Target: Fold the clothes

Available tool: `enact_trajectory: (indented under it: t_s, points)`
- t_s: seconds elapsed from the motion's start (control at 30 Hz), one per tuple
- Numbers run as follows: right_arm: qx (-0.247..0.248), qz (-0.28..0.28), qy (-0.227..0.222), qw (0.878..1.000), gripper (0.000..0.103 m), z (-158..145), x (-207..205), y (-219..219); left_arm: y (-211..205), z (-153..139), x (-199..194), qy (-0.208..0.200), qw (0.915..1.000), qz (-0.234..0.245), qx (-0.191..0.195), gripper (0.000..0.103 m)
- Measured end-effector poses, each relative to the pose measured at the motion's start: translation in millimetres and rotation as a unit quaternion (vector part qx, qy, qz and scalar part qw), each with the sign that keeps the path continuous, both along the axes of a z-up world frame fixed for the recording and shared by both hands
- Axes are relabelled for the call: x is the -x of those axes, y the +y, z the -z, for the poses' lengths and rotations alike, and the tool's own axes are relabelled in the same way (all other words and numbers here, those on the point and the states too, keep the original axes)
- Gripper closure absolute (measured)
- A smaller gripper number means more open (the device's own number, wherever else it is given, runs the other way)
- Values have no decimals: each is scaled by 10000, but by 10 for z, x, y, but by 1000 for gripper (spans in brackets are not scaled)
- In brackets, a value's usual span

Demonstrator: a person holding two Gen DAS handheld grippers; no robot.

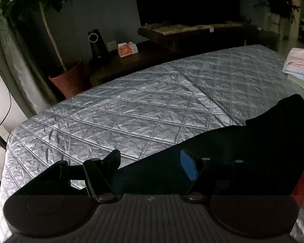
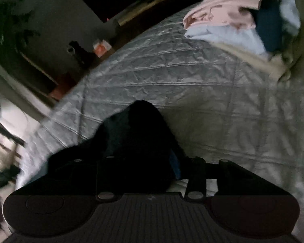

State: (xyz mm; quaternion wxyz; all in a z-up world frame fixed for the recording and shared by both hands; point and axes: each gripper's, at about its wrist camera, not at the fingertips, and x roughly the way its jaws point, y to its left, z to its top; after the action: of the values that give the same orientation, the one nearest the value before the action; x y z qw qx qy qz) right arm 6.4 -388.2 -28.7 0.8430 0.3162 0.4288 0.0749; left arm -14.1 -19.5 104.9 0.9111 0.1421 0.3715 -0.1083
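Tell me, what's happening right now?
Left claw open over black garment. Right claw state unclear, garment bunched there. Clothes pile far side of quilt.

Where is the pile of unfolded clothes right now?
In the right wrist view, the pile sits at the upper right on the quilted bedspread, beyond the dark garment.

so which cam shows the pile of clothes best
The right wrist view: the pile of clothes fills its upper right, with pink, pale blue, navy and beige pieces visible, though blurred. The left wrist view catches only a sliver at its right edge.
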Motion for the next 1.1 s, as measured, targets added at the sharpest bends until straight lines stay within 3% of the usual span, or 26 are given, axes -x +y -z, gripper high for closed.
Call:
enact_trajectory:
  t_s: [0.13, 0.23, 0.37, 0.6, 0.73, 0.87, 1.03, 1.1]
  points:
    - [-780, 458, 319, 9954, 43, 101, -23, -129, -43, 6, 0, 14, 10000, 54, -31, 41]
    - [-838, 673, 409, 9934, 44, 90, 30, -166, -72, 29, -2, 32, 9999, 79, -89, 41]
    - [-1357, 695, 445, 9873, 44, 132, 126, -140, -94, 47, -8, 49, 9999, 77, -114, 41]
    - [-379, 268, 135, 9988, 44, 65, -63, 165, -146, 95, 15, 152, 9994, 199, -221, 41]
    - [337, -62, -134, 9993, 44, 12, -111, 309, -191, 186, 14, 357, 9981, 267, -417, 41]
    - [1051, -391, -401, 9929, 42, -42, -158, 454, -264, 273, 56, 496, 9956, 459, -650, 41]
    - [1932, -799, -732, 9752, 40, -110, -218, 635, -355, 392, 111, 644, 9911, 696, -932, 41]
    - [2067, -884, -725, 9717, 40, -79, -250, 656, -385, 449, 127, 706, 9886, 772, -1086, 41]
